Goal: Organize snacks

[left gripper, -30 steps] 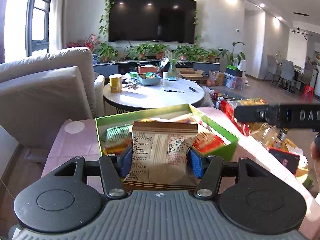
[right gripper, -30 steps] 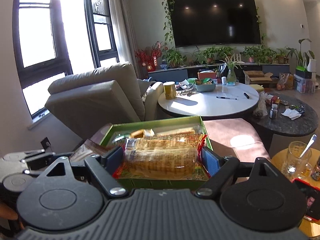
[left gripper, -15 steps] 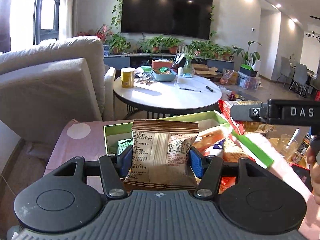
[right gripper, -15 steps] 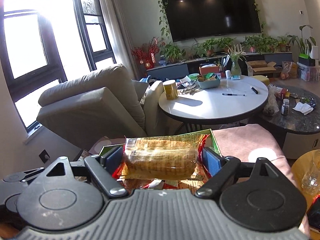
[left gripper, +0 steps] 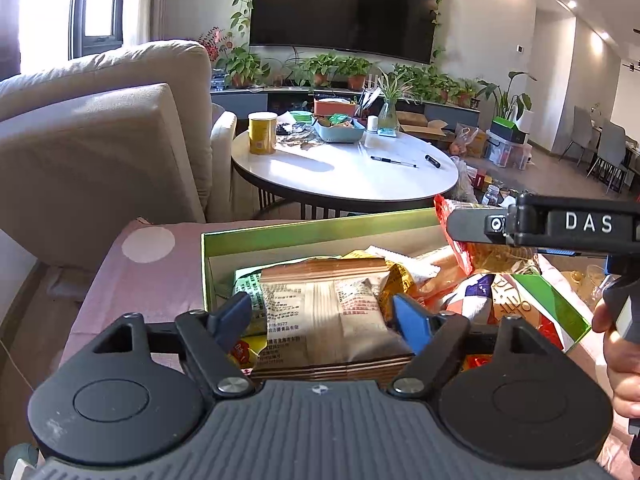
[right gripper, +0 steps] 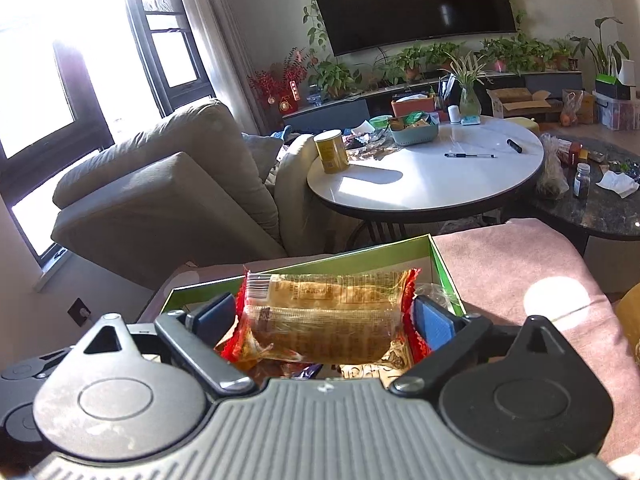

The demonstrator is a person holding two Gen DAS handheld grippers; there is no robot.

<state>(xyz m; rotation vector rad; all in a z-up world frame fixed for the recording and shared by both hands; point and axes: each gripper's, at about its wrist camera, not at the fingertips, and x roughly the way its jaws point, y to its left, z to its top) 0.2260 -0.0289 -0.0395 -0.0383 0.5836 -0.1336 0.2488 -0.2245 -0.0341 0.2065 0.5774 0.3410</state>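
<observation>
A green box (left gripper: 320, 229) full of snack packets sits on a pink cloth; it also shows in the right wrist view (right gripper: 442, 268). My left gripper (left gripper: 322, 314) stands over the box with its jaws parted, and a brown snack packet (left gripper: 328, 312) lies between the fingers on the other snacks. My right gripper (right gripper: 324, 318) is over the box too, jaws apart beside a clear bread packet with red ends (right gripper: 324, 320). The right gripper's body (left gripper: 560, 226) shows at the right of the left wrist view.
A beige sofa (left gripper: 100, 132) stands to the left. A white round table (left gripper: 344, 172) behind the box carries a yellow can (left gripper: 262, 133), a basket and pens. A dark low table (right gripper: 592, 204) with a bottle is at the right.
Both grippers moved forward and down over the green box. Their jaws have widened, and both packets now rest lower among the snacks.
</observation>
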